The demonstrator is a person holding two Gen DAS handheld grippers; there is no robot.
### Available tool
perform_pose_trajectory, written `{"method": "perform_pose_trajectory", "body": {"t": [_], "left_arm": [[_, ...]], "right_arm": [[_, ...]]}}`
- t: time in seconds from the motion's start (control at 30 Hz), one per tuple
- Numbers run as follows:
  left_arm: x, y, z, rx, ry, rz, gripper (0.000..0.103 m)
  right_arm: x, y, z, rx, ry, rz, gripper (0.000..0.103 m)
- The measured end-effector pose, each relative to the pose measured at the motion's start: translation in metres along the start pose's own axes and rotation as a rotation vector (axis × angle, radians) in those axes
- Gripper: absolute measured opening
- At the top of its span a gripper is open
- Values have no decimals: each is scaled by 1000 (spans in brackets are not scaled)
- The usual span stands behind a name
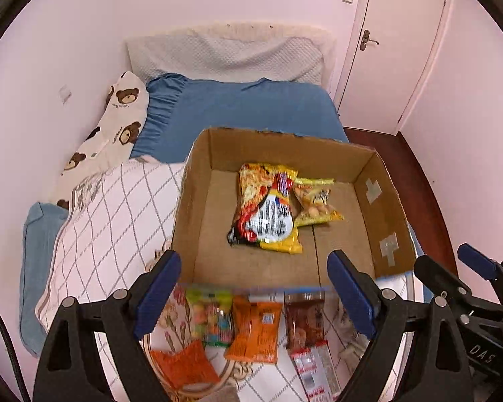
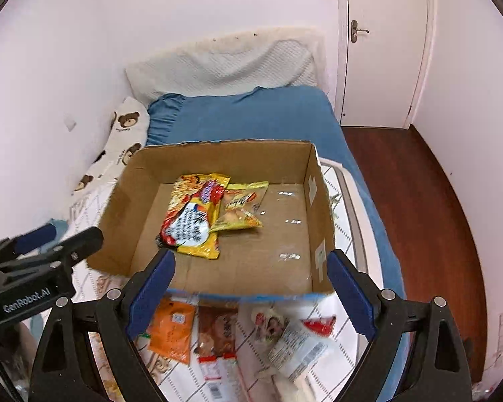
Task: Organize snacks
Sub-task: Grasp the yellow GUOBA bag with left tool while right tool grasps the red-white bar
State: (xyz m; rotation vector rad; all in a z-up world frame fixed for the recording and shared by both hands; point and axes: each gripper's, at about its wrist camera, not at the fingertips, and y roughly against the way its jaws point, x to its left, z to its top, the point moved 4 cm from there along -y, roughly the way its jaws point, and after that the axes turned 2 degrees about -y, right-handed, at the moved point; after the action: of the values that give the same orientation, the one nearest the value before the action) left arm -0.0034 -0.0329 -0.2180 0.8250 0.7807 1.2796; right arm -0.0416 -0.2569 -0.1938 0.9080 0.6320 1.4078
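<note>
An open cardboard box (image 1: 382,207) (image 2: 130,201) stands on the bed. Inside lie a big yellow-red noodle packet (image 1: 268,207) (image 2: 194,217) and a small yellow snack bag (image 1: 315,201) (image 2: 241,207). Loose snacks lie on the bedspread in front of the box: a colourful candy bag (image 1: 211,318), an orange packet (image 1: 256,330) (image 2: 172,328), a brown packet (image 1: 305,318) (image 2: 216,330), another orange packet (image 1: 184,365), a red-white packet (image 1: 315,368) and a white packet (image 2: 291,341). My left gripper (image 1: 255,294) is open and empty above them. My right gripper (image 2: 251,291) is open and empty too.
The bed has a blue sheet (image 1: 244,110), a white checked bedspread (image 1: 110,221), a bear-print pillow (image 1: 117,120) and a quilted headboard cushion (image 1: 224,53). A white door (image 2: 382,43) and dark wooden floor (image 2: 419,201) lie to the right.
</note>
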Motion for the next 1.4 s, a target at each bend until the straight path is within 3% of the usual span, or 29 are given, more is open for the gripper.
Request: {"method": "perform_pose_trajectory", "body": {"t": [0.13, 0.3, 0.5, 0.6, 0.67, 0.77, 0.87, 0.97, 1.1, 1.17, 1.3, 1.4], "left_arm": [[13, 5, -33, 50, 11, 30, 89], [55, -4, -107, 202, 74, 71, 89], [104, -38, -216, 455, 147, 102, 89], [112, -46, -247, 487, 138, 84, 89], [104, -49, -260, 500, 48, 51, 89], [85, -57, -275, 522, -152, 81, 89], [73, -74, -288, 557, -274, 110, 89], [77, -92, -283, 571, -217, 106, 89], [105, -112, -267, 576, 9, 87, 89], [112, -115, -262, 578, 88, 45, 89], [106, -108, -260, 582, 74, -3, 89], [93, -108, -269, 610, 35, -8, 89]], "right_arm": [[2, 0, -34, 87, -26, 56, 94], [10, -27, -102, 249, -8, 79, 94], [12, -70, -174, 421, -25, 85, 94], [14, -89, -198, 492, -14, 73, 94], [16, -95, -208, 519, 1, 66, 94], [19, -101, -218, 551, 43, 46, 94], [23, -106, -224, 569, 81, 19, 94], [25, -117, -231, 584, 92, -5, 94], [26, -133, -235, 580, 91, -54, 92], [24, -141, -238, 581, 75, -83, 81], [22, -135, -247, 578, 65, -90, 67], [19, -125, -268, 673, 38, -50, 67]]}}
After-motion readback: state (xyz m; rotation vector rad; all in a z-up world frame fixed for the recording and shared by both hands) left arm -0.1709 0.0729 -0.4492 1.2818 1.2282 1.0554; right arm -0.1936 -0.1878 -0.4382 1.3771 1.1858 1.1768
